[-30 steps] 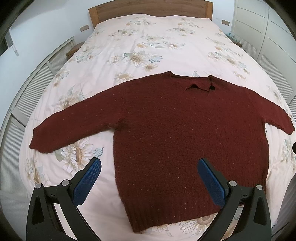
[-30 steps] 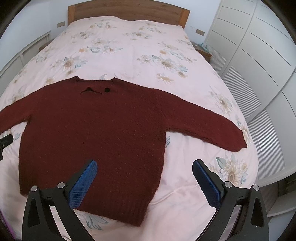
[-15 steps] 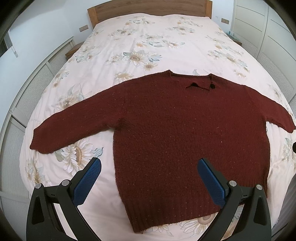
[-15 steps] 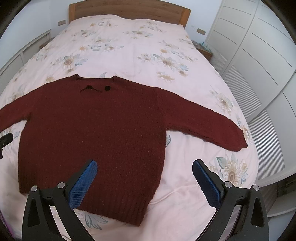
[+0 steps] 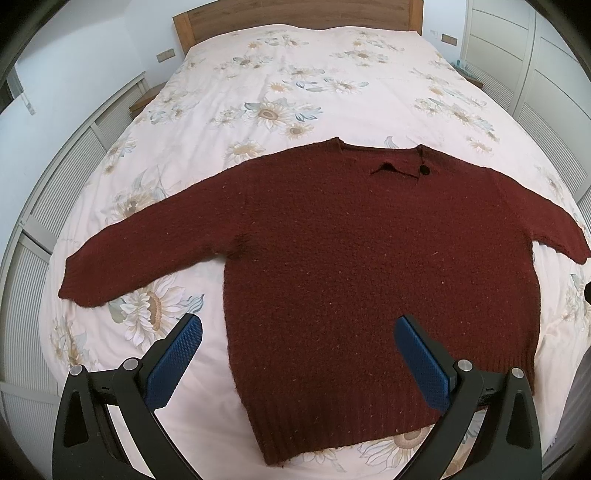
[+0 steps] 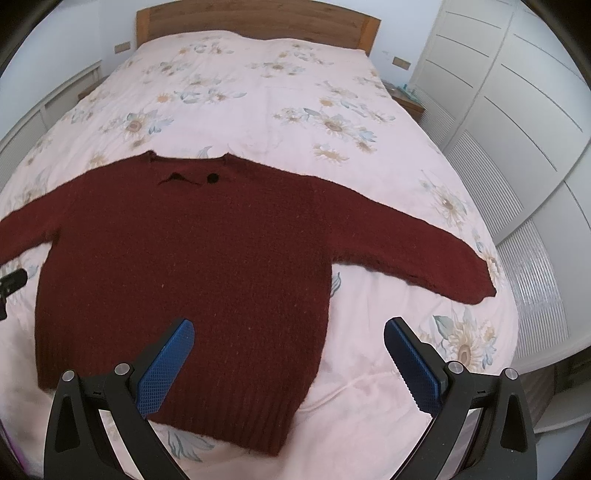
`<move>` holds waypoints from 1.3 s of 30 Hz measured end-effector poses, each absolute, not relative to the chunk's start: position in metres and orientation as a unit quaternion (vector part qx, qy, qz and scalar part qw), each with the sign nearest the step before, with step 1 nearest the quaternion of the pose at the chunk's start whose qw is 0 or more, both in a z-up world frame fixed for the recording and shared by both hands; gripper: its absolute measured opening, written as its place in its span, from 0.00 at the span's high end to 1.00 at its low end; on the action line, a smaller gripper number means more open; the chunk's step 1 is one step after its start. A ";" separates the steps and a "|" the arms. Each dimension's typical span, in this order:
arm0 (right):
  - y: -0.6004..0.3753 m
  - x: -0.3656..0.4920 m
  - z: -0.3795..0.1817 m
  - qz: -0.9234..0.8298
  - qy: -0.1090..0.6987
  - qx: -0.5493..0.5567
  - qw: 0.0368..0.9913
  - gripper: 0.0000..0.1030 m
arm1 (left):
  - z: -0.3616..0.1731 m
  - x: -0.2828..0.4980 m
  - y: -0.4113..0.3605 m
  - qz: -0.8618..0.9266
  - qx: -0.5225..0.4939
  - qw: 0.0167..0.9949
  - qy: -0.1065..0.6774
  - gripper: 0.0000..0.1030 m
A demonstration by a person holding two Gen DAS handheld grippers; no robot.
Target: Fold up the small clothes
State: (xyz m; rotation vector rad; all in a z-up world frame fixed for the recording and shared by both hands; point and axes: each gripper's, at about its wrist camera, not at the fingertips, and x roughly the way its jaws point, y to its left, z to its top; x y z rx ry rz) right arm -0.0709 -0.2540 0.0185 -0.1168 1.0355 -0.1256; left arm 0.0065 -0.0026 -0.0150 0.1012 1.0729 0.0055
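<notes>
A dark red knit sweater (image 5: 351,258) lies flat and face up on the bed, both sleeves spread out; it also shows in the right wrist view (image 6: 192,266). A black button (image 5: 423,169) sits at its neckline. My left gripper (image 5: 297,328) is open and empty, held above the sweater's lower left hem. My right gripper (image 6: 288,330) is open and empty, above the lower right hem. The left sleeve cuff (image 5: 79,284) and right sleeve cuff (image 6: 476,284) lie near the bed's sides.
The bed (image 5: 295,74) has a pale floral cover and a wooden headboard (image 6: 258,18). White wardrobe doors (image 6: 517,129) stand at the right, slatted panels (image 5: 44,206) at the left. The left gripper's edge (image 6: 11,280) shows at the right wrist view's left margin.
Both grippers have drifted slightly; the sweater sits a little lower in both views. The sweater itself has not moved and both grippers stay open.
</notes>
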 end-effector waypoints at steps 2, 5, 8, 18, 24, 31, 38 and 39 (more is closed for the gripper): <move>-0.261 -0.066 0.017 -0.063 0.494 -0.045 0.866 0.01 | -0.016 0.009 -0.003 0.002 0.050 0.858 0.512 0.01; -0.278 -0.055 0.012 -0.072 0.495 -0.030 0.866 0.01 | -0.019 0.015 -0.004 0.001 0.049 0.857 0.513 0.01; -0.303 -0.043 0.006 -0.090 0.495 -0.020 0.864 0.01 | -0.024 0.023 -0.005 -0.006 0.050 0.854 0.518 0.01; -0.424 0.000 -0.028 -0.167 0.498 0.047 0.850 0.01 | -0.048 0.066 -0.013 -0.013 0.077 0.844 0.530 0.01; -0.496 0.024 -0.058 -0.214 0.509 0.110 0.827 0.01 | -0.059 0.095 -0.015 -0.017 0.081 0.843 0.532 0.01; -0.563 0.038 -0.091 -0.267 0.516 0.169 0.796 0.01 | -0.070 0.121 -0.016 -0.028 0.074 0.840 0.537 0.01; -0.613 0.033 -0.127 -0.303 0.512 0.271 0.756 0.01 | -0.076 0.138 -0.017 -0.031 0.070 0.836 0.543 0.01; -0.619 0.032 -0.133 -0.308 0.513 0.283 0.749 0.01 | -0.077 0.138 -0.017 -0.030 0.071 0.836 0.543 0.01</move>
